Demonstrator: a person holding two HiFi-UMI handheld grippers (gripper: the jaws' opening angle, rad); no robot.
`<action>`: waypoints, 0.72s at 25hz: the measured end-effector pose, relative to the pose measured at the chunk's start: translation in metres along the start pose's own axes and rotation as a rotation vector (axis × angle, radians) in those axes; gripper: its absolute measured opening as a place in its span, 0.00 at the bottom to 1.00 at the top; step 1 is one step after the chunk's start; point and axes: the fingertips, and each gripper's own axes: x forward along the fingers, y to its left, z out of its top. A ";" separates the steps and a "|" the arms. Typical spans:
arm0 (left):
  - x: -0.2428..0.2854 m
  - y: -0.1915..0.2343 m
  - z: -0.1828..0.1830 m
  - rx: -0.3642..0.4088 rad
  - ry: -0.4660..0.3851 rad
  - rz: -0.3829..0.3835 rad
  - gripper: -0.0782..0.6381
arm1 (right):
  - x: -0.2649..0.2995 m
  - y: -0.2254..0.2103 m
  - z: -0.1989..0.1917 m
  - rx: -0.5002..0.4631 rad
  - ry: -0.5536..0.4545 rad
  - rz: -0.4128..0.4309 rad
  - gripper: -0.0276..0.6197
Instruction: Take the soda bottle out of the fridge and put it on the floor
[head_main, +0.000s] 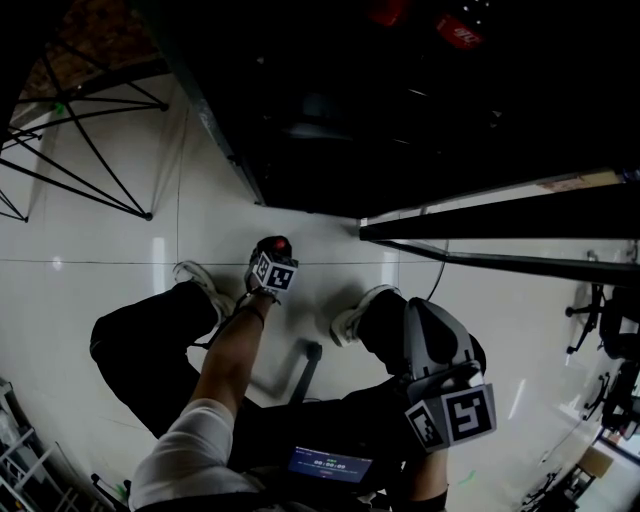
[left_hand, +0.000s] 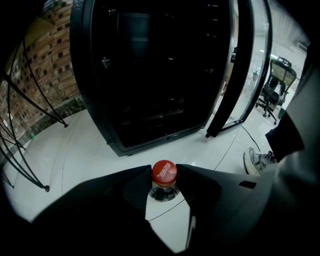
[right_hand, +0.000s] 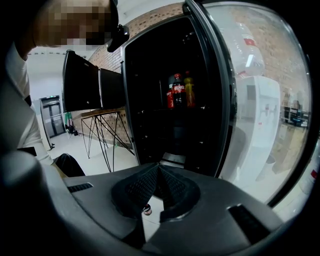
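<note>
the left gripper (left_hand: 164, 179) grips the soda bottle (head_main: 277, 243) by its red cap, keeping it upright, likely to stand it on the floor (left_hand: 90, 150) at 12 o'clock from the person, before the open fridge (left_hand: 150, 75). the right gripper (right_hand: 159, 172) waits at 5 o'clock, clenched on nothing.

a white short sleeve (head_main: 185, 450), black trousers (head_main: 140, 345) and pale sneakers (head_main: 200, 283). the left gripper (left_hand: 164, 172) and right gripper (right_hand: 159, 170) are dark grey with black-and-white marker cubes (head_main: 460, 415).

Head view looks steeply down — both tool views face the fridge (left_hand: 150, 75).
</note>
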 end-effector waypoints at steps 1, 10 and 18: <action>0.000 -0.001 -0.001 0.007 0.002 0.000 0.33 | 0.000 0.000 0.000 -0.001 0.003 0.000 0.03; -0.002 -0.004 -0.010 0.008 0.032 -0.009 0.34 | -0.001 0.001 0.002 -0.003 -0.005 0.003 0.03; -0.012 -0.005 -0.009 -0.045 0.009 -0.024 0.37 | -0.002 -0.001 0.001 0.014 -0.011 -0.001 0.03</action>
